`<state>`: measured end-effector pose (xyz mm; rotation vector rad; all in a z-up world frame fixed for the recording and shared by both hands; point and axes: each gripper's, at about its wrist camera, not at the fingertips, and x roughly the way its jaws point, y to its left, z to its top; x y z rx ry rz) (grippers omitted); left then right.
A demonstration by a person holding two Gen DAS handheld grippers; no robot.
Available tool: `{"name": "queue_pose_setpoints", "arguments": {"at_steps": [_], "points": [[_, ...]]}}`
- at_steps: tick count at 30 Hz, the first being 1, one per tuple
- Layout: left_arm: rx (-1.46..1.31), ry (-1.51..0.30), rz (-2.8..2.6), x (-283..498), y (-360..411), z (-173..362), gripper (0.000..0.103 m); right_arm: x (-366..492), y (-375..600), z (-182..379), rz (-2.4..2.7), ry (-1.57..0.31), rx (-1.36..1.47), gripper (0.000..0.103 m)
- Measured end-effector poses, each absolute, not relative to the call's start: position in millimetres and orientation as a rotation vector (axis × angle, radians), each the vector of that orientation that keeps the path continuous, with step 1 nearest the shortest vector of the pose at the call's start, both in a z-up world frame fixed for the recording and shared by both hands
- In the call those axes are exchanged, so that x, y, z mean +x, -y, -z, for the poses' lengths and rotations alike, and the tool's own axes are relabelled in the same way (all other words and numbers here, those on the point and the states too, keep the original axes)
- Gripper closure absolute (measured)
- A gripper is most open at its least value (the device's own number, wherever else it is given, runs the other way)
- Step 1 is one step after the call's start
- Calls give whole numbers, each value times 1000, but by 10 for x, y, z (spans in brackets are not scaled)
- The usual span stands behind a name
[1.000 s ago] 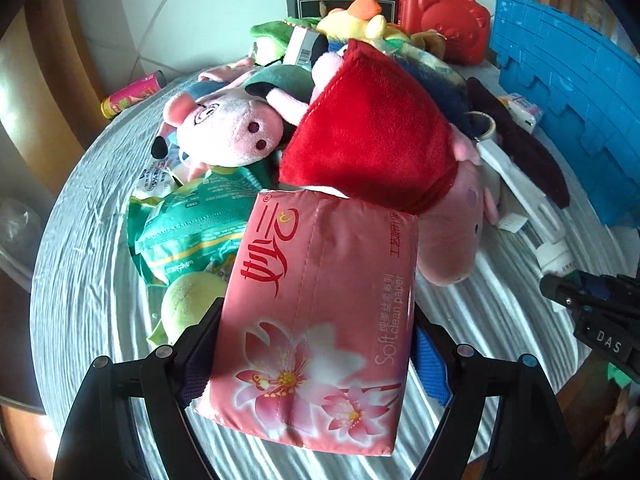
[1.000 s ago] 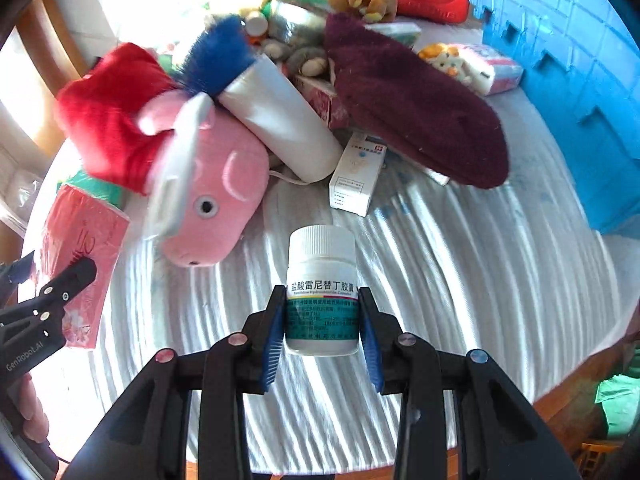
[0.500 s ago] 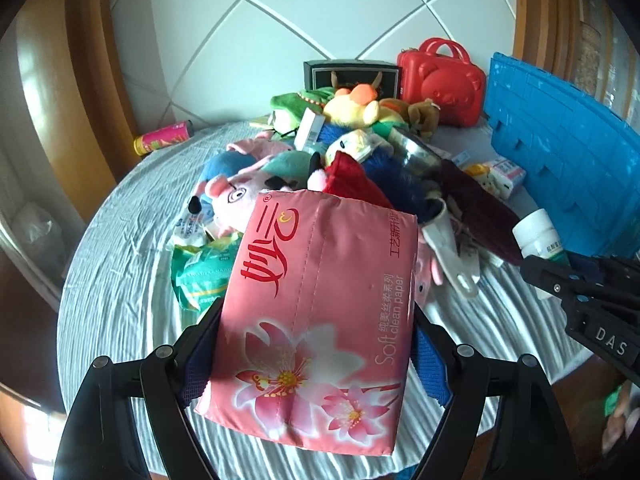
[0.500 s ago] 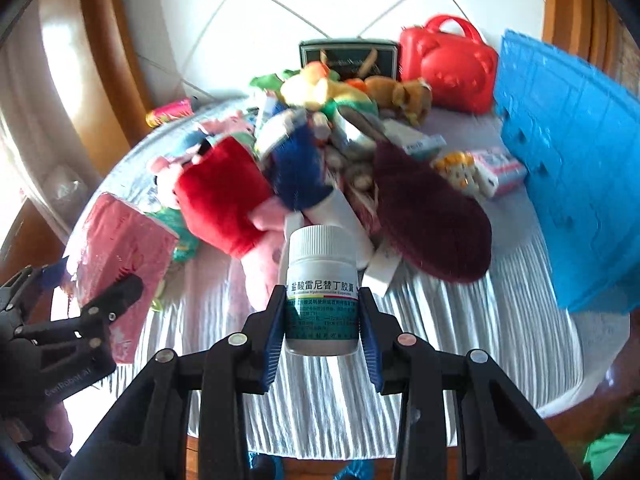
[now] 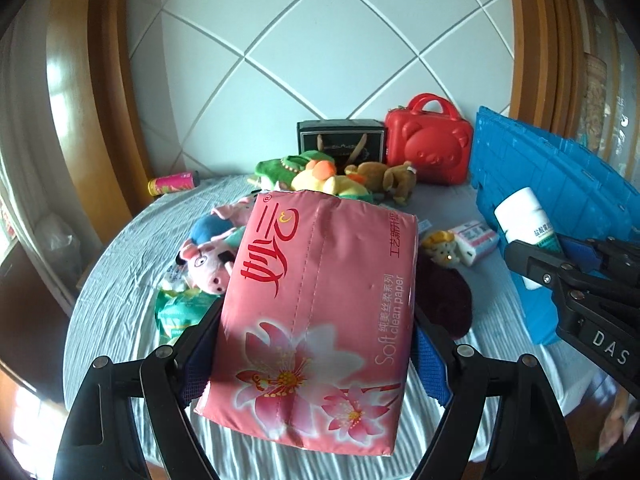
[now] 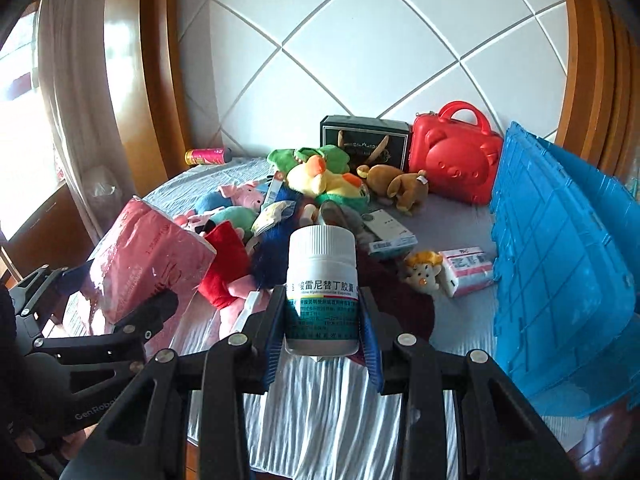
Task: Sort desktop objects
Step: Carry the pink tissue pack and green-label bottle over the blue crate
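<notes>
A pink flowered tissue pack (image 5: pixel 316 312) was held above the table, tilted. A white capped pill bottle (image 6: pixel 322 292) with a green label stood upright, also held, near the blue crate (image 6: pixel 560 264).

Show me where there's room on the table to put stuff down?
Bare cloth lies along the near edge of the table, and in front of the red bear case, beside the blue crate. The middle is crowded: the plush toy pile fills it.
</notes>
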<state>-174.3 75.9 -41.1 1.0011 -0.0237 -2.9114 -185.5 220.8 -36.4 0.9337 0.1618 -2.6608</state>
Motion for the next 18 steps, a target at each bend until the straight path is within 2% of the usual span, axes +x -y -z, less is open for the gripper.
{"name": "queue_pose_setpoints", "arguments": {"at_steps": [10,18], "points": [[905,49,3073,-2054,-1180,27,20,-1935,-2720,-65,2824,-138,851,69],[816,132,3242,-2380,-2133,-330,20,-2024,-3716,-332,3002,-39,779,69]]}}
